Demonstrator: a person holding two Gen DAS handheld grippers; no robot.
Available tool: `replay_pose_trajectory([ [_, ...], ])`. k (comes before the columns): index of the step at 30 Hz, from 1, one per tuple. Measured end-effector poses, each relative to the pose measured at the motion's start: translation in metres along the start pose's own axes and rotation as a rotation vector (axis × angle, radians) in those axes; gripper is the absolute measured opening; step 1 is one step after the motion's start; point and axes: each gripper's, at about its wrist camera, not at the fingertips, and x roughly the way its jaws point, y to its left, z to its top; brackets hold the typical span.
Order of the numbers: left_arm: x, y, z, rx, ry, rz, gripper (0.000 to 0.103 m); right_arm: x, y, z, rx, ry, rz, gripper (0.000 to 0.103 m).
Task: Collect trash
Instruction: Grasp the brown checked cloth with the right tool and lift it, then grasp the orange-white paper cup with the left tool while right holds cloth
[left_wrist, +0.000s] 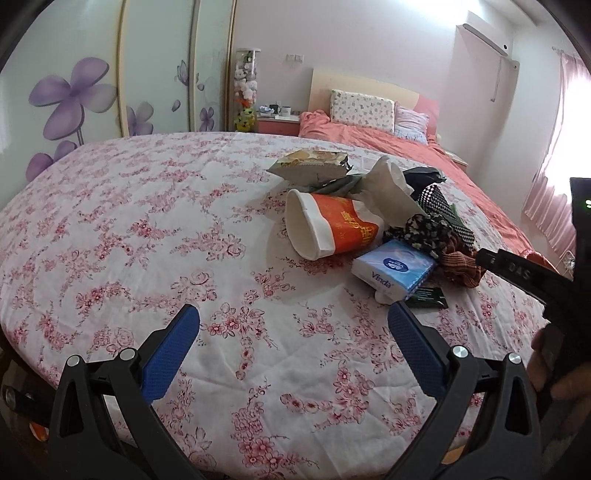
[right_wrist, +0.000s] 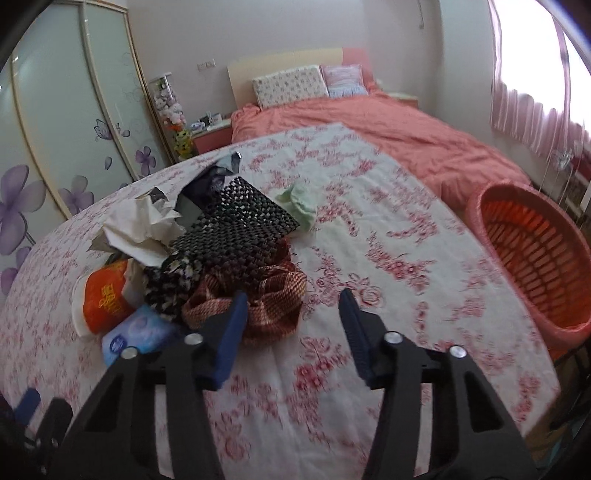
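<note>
Trash pile on floral quilt (left_wrist: 129, 229): one paper cup (left_wrist: 328, 227), one tissue pack (left_wrist: 393, 269), one crumpled paper (right_wrist: 142, 230). Left gripper (left_wrist: 293, 332) and right gripper (right_wrist: 293, 319) both spread, empty.

Floral wardrobe doors (left_wrist: 85, 96), coral bed (right_wrist: 369, 140), bright pink-curtained window (right_wrist: 535, 110)

Both grippers, left gripper (left_wrist: 293, 319) and right gripper (right_wrist: 293, 306), have black plastic arms, blue textured pads (left_wrist: 173, 354) and silver screws (right_wrist: 393, 336) (round ones).
</note>
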Motion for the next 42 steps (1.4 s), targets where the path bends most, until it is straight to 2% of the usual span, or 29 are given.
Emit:
replay_pose_trajectory([
  [4,0.004,0.002,0.000,-0.006,0.008,-0.005,0.101,0.012,0.006,0.003,-0.035,0.014,-0.014,0.041],
  [6,0.005,0.002,0.001,-0.011,0.010,-0.012,0.101,0.019,0.007,0.003,-0.041,0.043,0.005,0.037],
  [10,0.005,0.003,0.001,-0.020,0.007,-0.025,0.101,0.027,0.010,0.000,-0.080,0.059,0.014,0.015],
  [12,0.005,0.004,0.003,-0.021,0.005,-0.028,0.101,0.022,0.011,0.000,-0.093,0.043,0.002,0.010],
  [26,0.005,0.001,0.008,-0.013,-0.002,-0.033,0.100,-0.022,-0.048,0.003,0.015,-0.034,-0.072,0.008],
  [34,0.023,0.006,0.032,-0.041,0.010,-0.095,0.081,-0.035,-0.065,0.001,0.031,-0.050,-0.093,0.008],
  [42,0.055,0.001,0.051,-0.011,0.075,-0.124,0.062,-0.038,-0.060,-0.002,0.013,-0.049,-0.096,0.008],
])
